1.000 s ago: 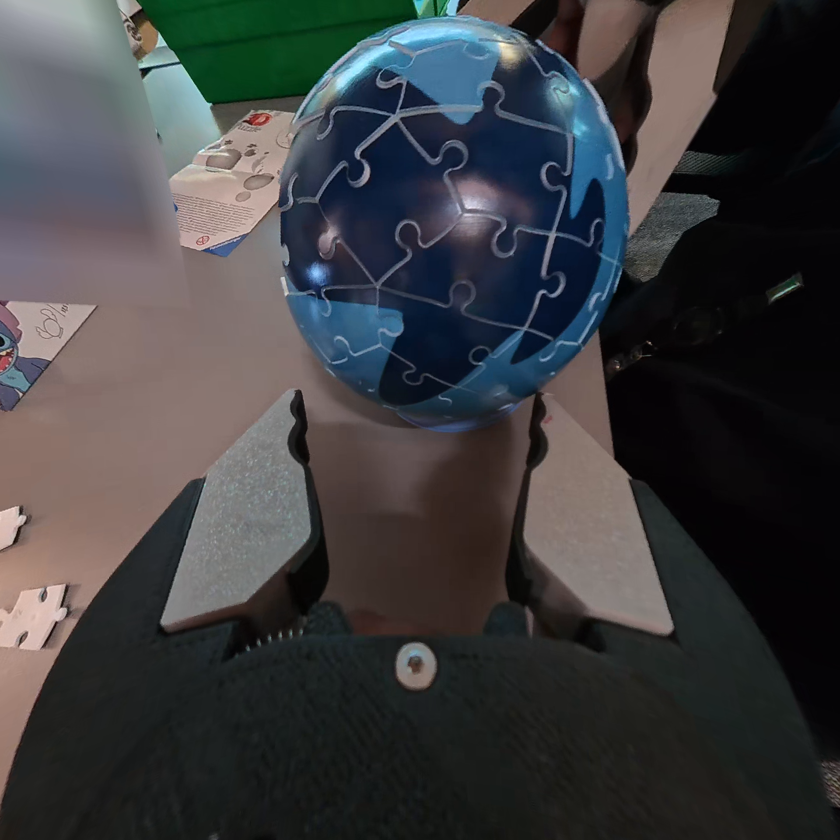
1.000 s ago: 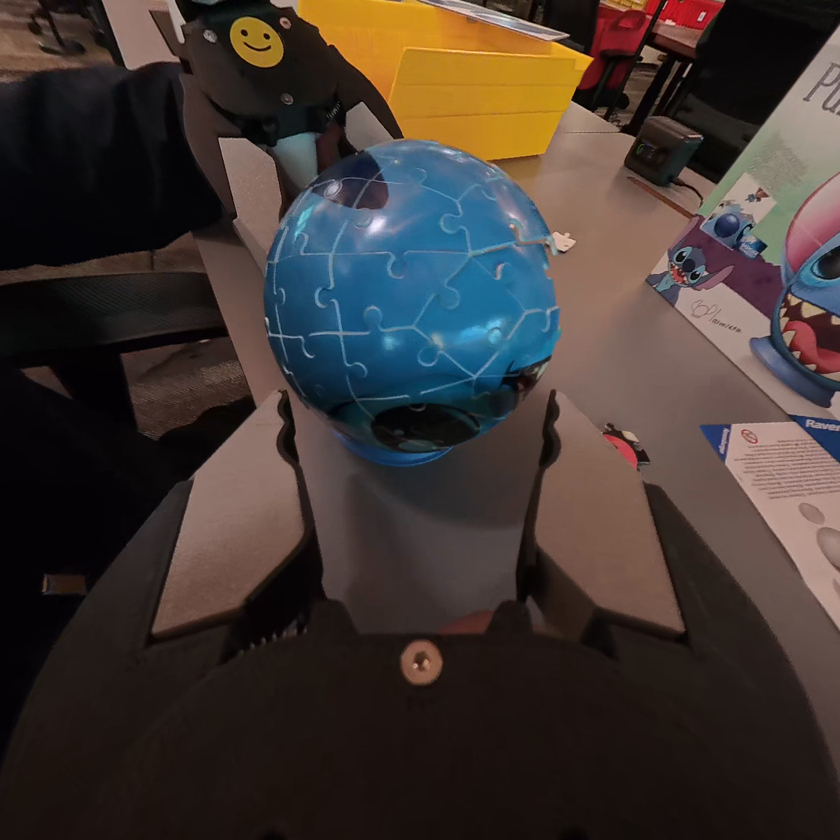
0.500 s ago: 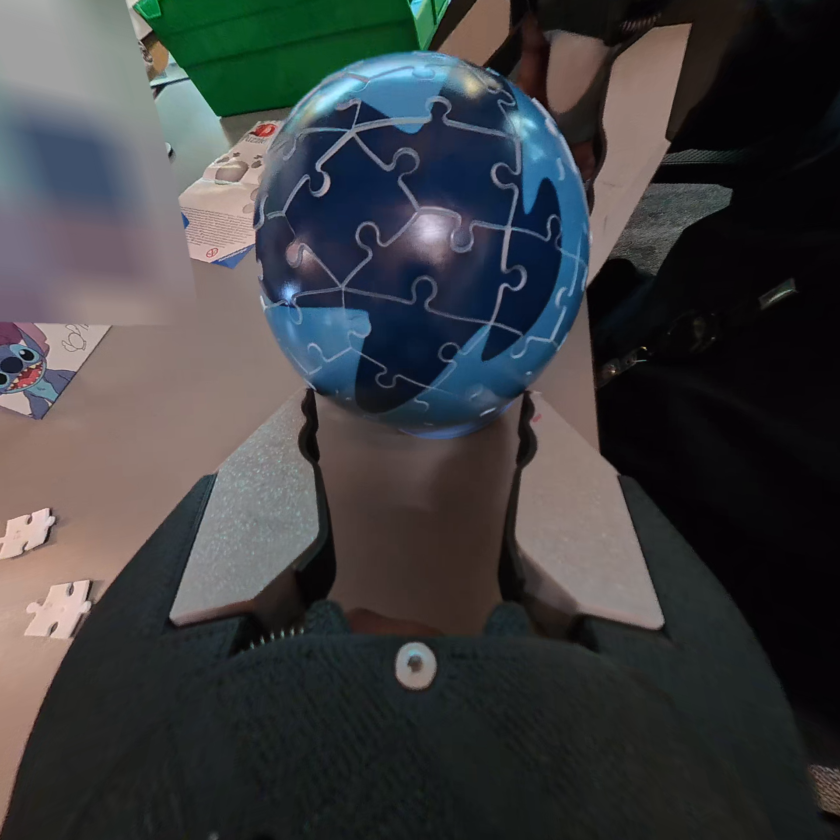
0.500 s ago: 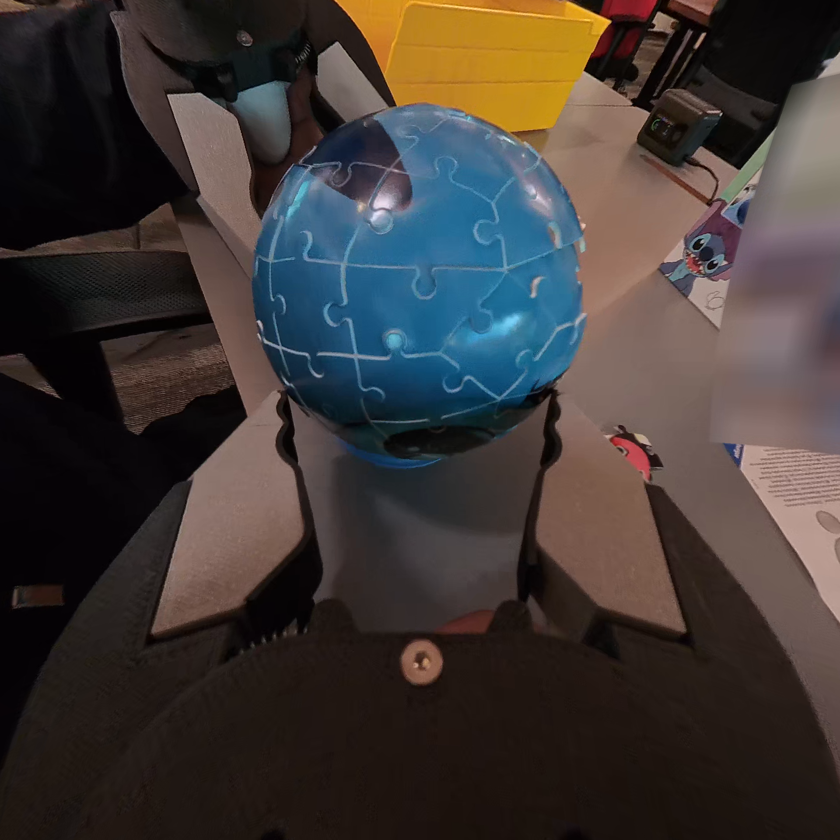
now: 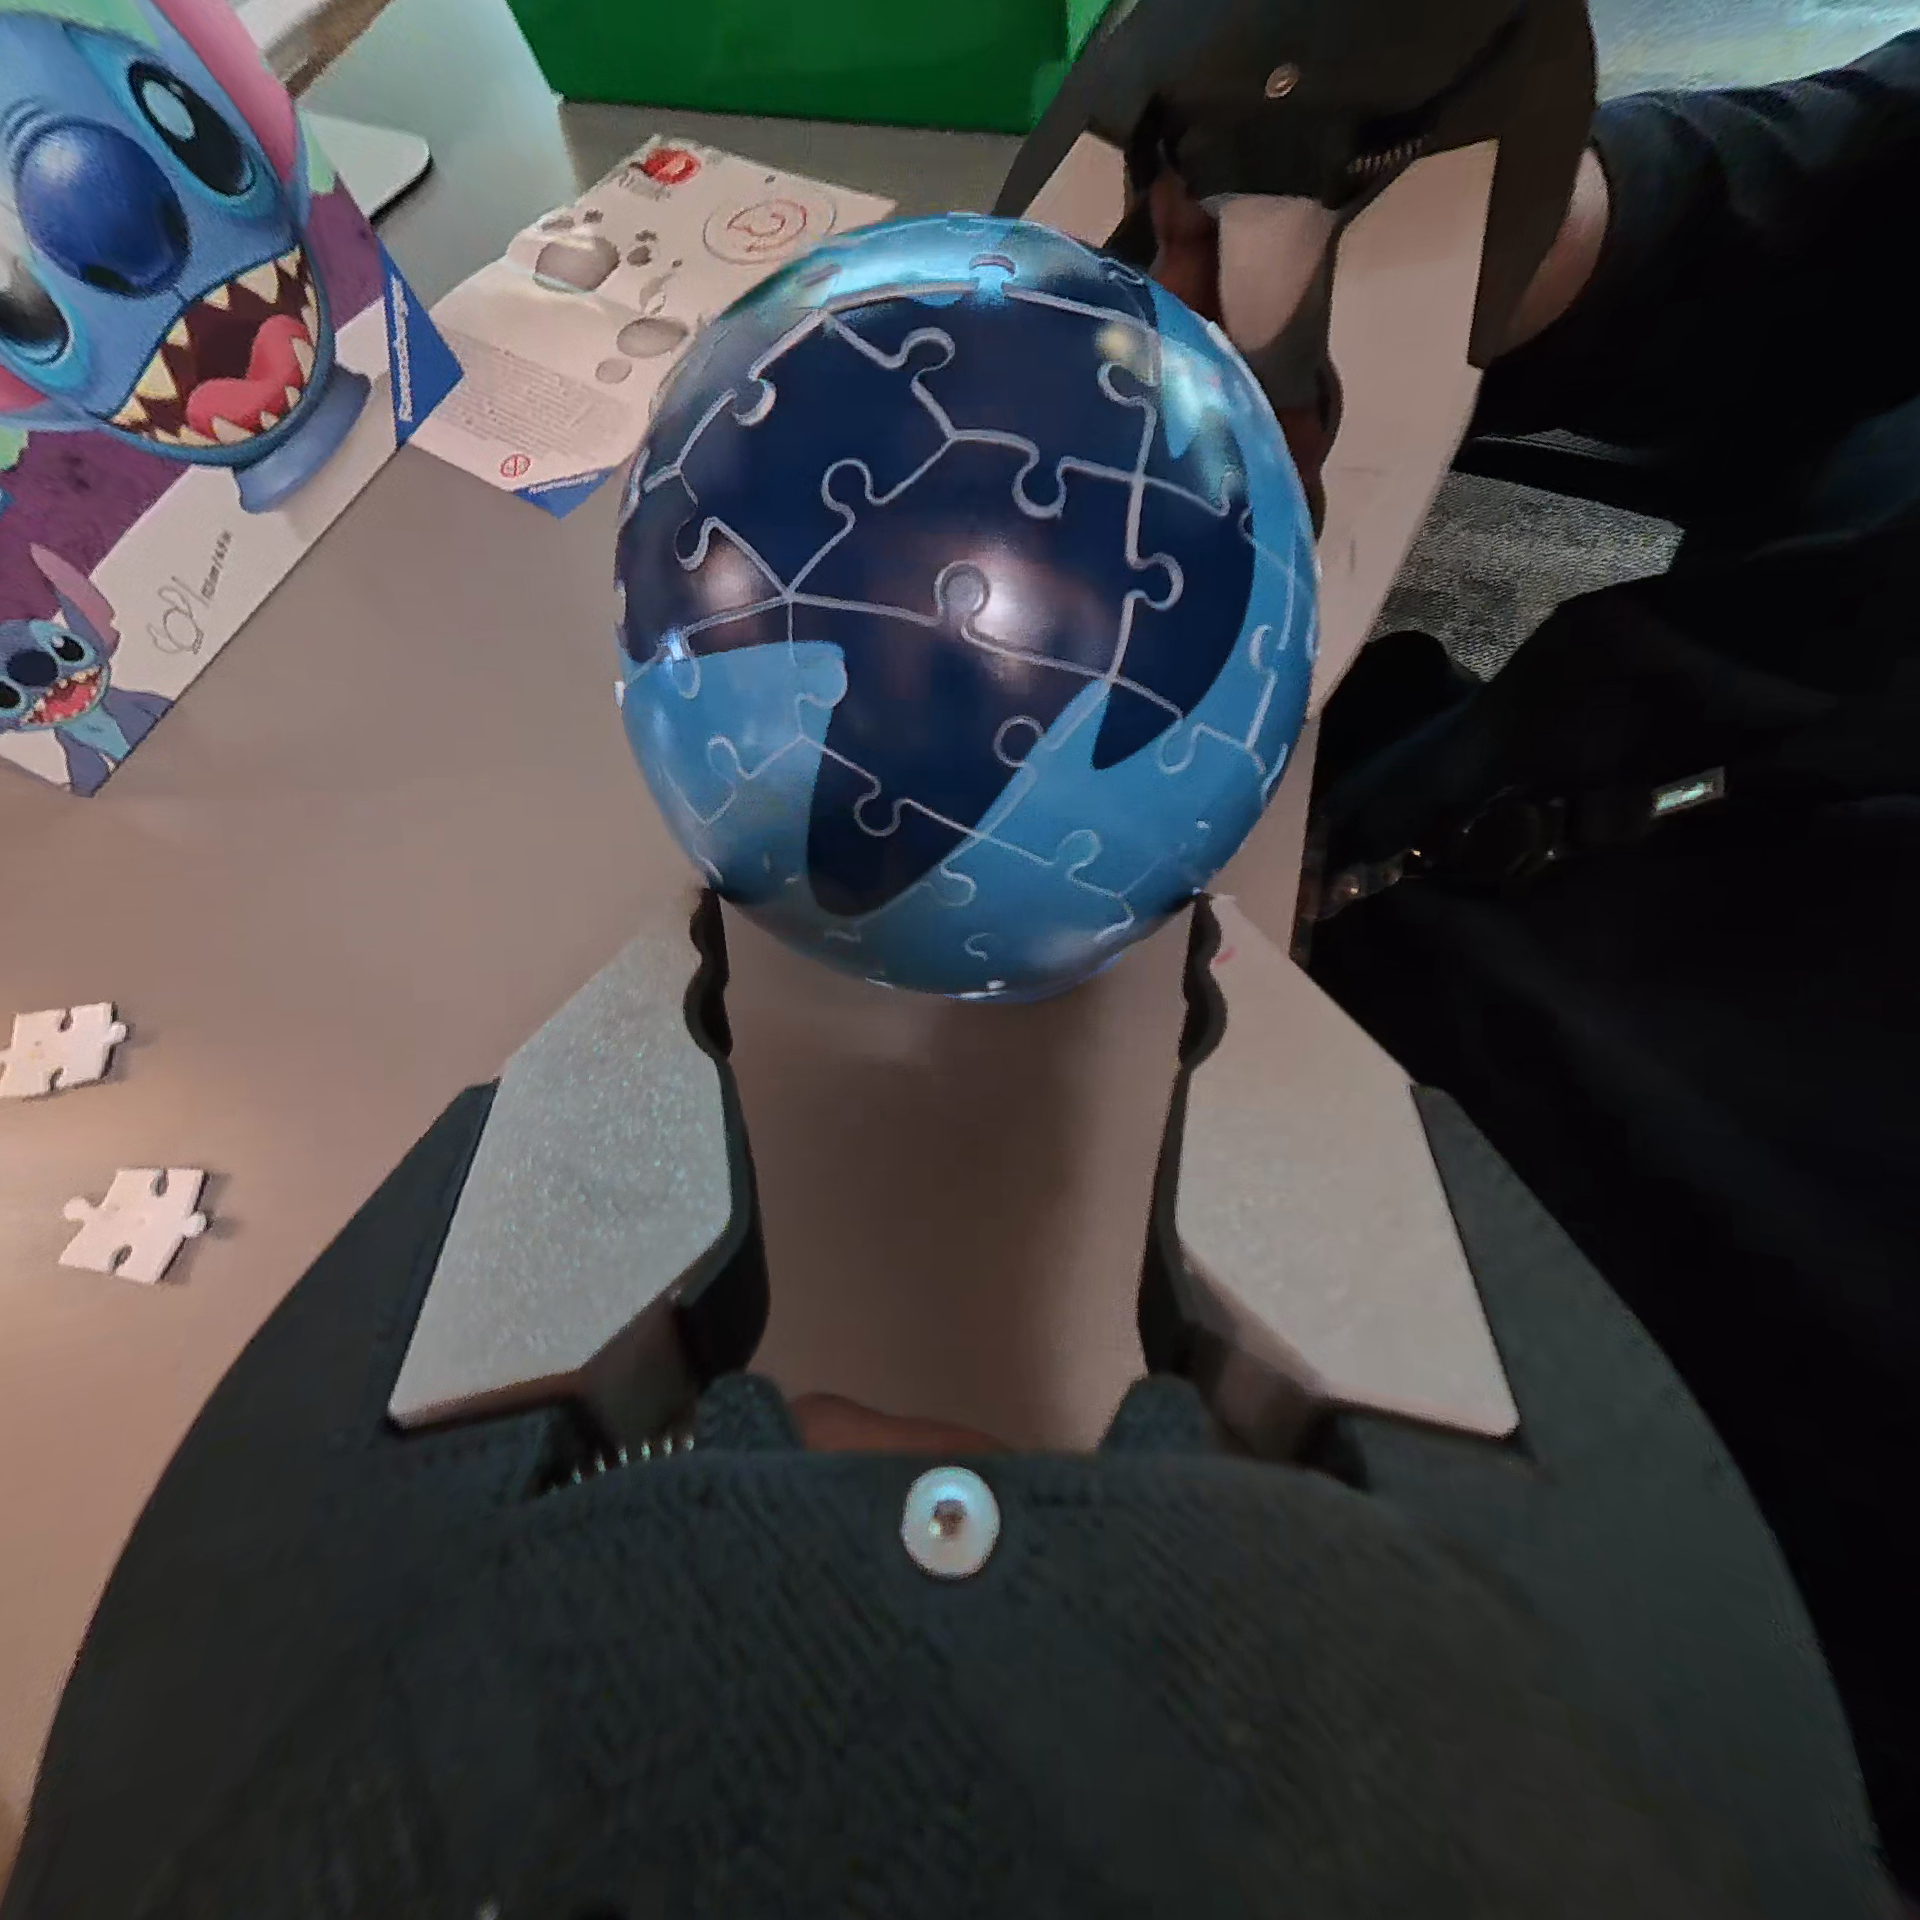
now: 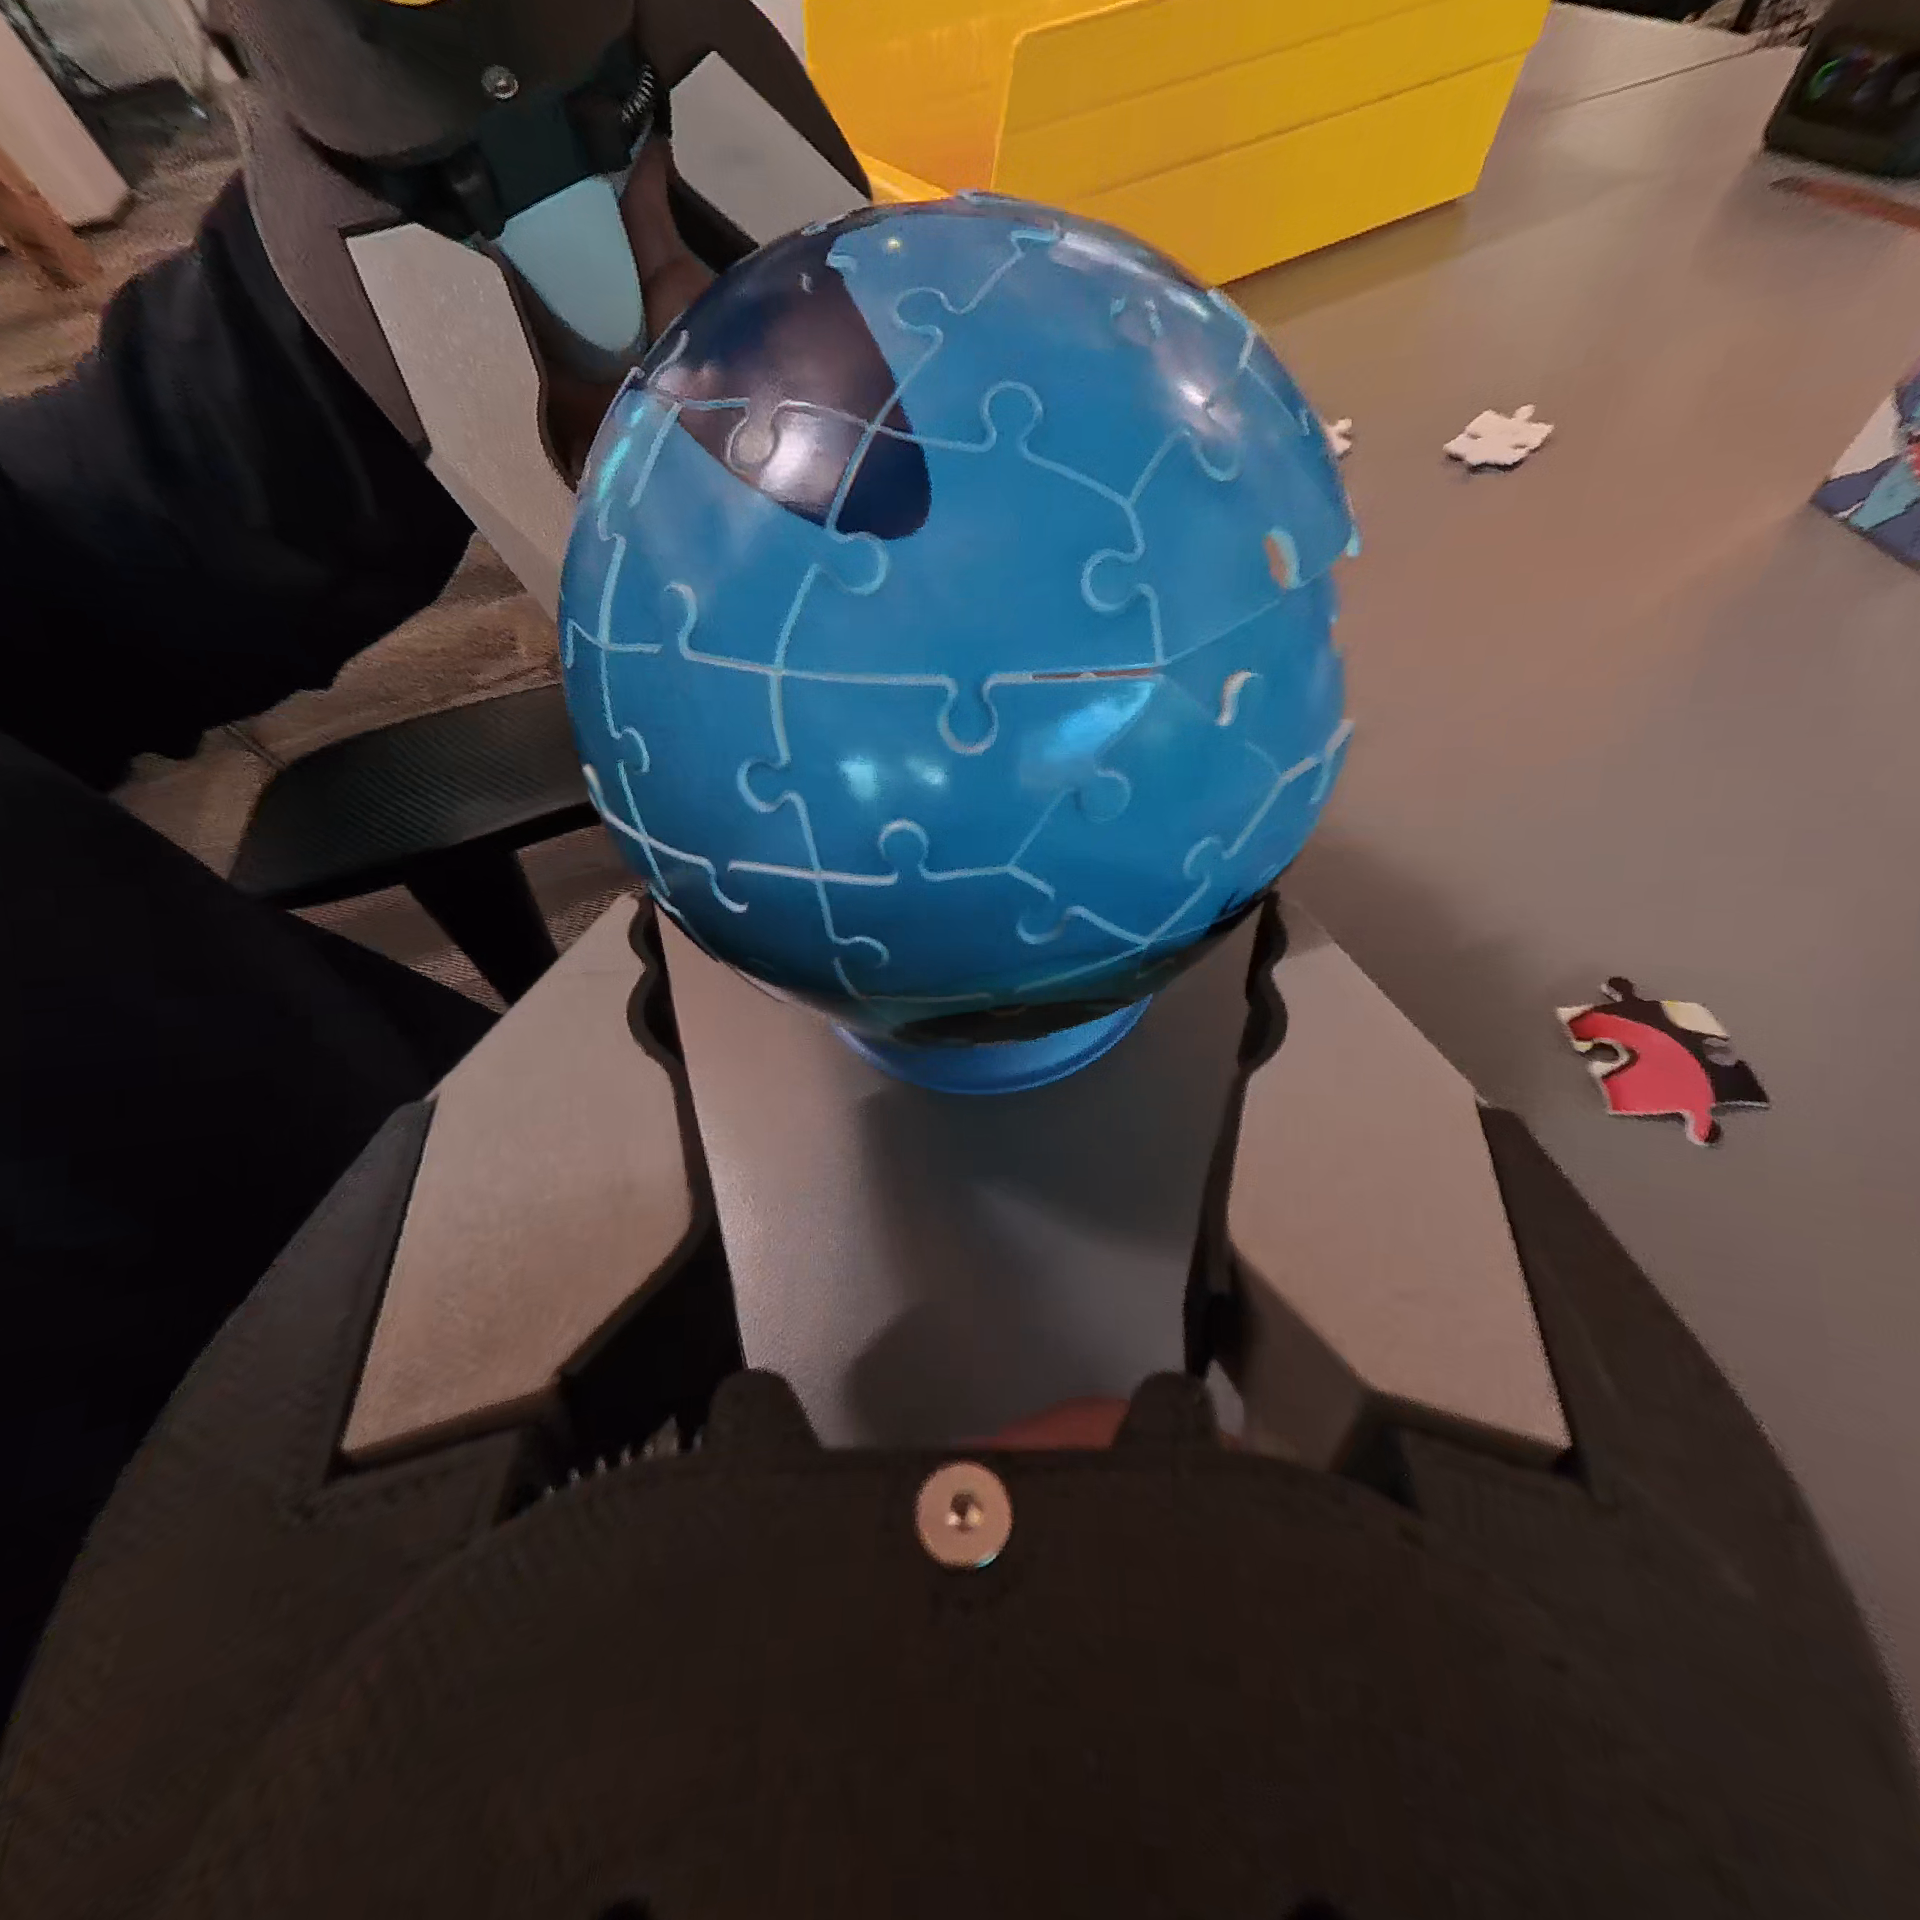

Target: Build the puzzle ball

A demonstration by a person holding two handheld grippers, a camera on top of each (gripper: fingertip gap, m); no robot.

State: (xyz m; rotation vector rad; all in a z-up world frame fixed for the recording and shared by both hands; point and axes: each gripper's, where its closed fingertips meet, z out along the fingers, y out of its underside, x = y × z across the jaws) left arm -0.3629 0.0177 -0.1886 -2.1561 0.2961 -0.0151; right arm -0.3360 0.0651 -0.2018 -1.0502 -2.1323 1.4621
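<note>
The blue puzzle ball stands on a blue ring stand near the table's edge. It also shows in the right wrist view, where its right side has an open, uneven edge. My left gripper is open, its fingertips at the ball's lower sides. My right gripper is open in the same way from the opposite side. Each gripper shows behind the ball in the other's view. Two white loose pieces lie left of the left gripper. A red and black piece lies right of the right gripper.
The puzzle box and an instruction sheet lie behind the ball to the left. A green bin and a yellow bin stand at the table's ends. The table edge and a chair are close by the ball.
Both grippers have moved in on the ball until their fingertips reach its lower sides. The left jaws have narrowed slightly. The ball has stayed on its stand.
</note>
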